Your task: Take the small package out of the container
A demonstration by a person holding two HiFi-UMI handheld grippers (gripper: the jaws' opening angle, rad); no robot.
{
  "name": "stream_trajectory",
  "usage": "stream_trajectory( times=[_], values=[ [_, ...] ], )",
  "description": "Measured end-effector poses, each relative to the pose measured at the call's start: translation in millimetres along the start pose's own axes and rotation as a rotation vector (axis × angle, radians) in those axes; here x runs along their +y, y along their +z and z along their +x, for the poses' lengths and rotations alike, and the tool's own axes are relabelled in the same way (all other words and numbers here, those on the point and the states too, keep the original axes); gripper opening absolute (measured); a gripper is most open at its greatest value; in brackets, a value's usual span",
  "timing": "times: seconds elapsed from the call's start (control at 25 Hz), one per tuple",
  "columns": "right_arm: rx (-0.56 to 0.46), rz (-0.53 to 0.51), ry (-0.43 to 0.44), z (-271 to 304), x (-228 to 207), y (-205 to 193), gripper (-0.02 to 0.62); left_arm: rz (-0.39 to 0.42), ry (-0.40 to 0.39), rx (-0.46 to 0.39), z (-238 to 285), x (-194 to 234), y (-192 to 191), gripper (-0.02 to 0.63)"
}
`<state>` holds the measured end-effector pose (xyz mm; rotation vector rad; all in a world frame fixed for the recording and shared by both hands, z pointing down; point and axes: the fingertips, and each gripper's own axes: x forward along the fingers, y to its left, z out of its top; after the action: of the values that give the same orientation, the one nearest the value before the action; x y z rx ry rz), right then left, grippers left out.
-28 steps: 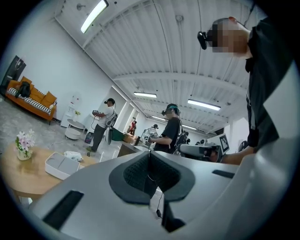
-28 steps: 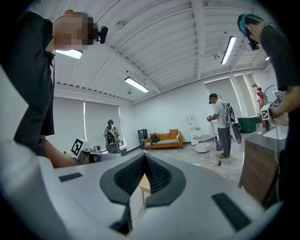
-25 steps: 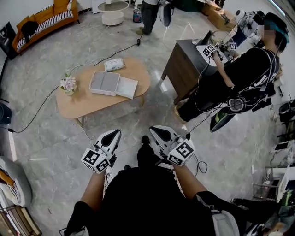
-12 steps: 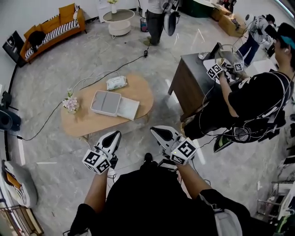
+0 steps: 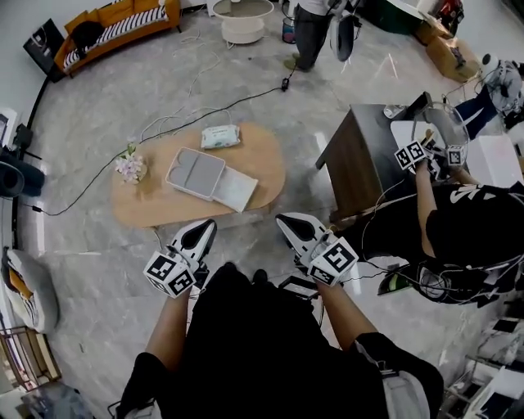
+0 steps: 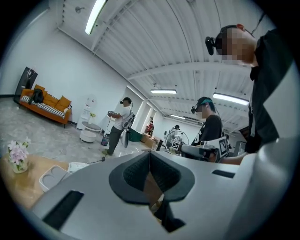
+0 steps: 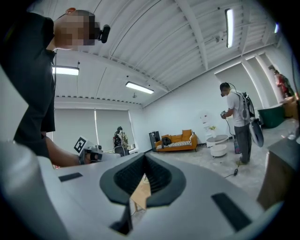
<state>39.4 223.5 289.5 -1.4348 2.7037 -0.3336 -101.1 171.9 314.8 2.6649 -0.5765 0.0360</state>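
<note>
A grey container (image 5: 197,173) stands on the oval wooden table (image 5: 262,155), its white lid (image 5: 238,193) lying flat beside it; I cannot see what is inside. A small pale soft pack (image 5: 219,136) lies on the table behind the container. My left gripper (image 5: 205,224) and right gripper (image 5: 283,219) hover side by side above the floor at the table's near edge, both shut and empty. The left gripper view shows its pads meeting (image 6: 149,157), with the container (image 6: 52,176) low at the left. The right gripper (image 7: 143,162) is likewise pressed together.
A flower vase (image 5: 131,167) stands at the table's left end. A dark desk (image 5: 360,159) with a seated person (image 5: 471,233) is at the right. Cables (image 5: 205,110) trail over the floor beyond the table. Farther off are a standing person (image 5: 315,29) and an orange sofa (image 5: 115,24).
The view has moved forward: the table and container now lie closer to both grippers. Both grippers stay shut and side by side.
</note>
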Motion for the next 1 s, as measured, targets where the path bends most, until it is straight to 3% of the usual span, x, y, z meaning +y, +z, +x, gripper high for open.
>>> stream_trajectory(
  times=[0.16, 0.32, 0.44, 0.68, 1.0],
  values=[
    [0.038, 0.016, 0.025, 28.3, -26.9, -9.5, 0.011, -0.055, -0.046, 0.025, 24.2, 20.6, -4.7, 0.017],
    [0.073, 0.032, 0.023, 57.2, -59.0, -16.8, 0.011, -0.104, -0.037, 0.059, 52.9, 62.4, -17.1, 0.017],
    [0.085, 0.043, 0.012, 85.0, -84.3, -11.6, 0.011, -0.16, -0.08, 0.079, 74.4, 92.5, -14.0, 0.017],
    [0.141, 0.021, 0.028, 137.0, -125.0, 2.1, 0.011, -0.184, -0.084, 0.075, 115.7, 147.5, 10.8, 0.017],
    [0.231, 0.045, 0.045, 197.0, -166.0, -5.0, 0.011, -0.202, -0.062, 0.084, 148.8, 210.4, 12.2, 0.018]
  ],
)
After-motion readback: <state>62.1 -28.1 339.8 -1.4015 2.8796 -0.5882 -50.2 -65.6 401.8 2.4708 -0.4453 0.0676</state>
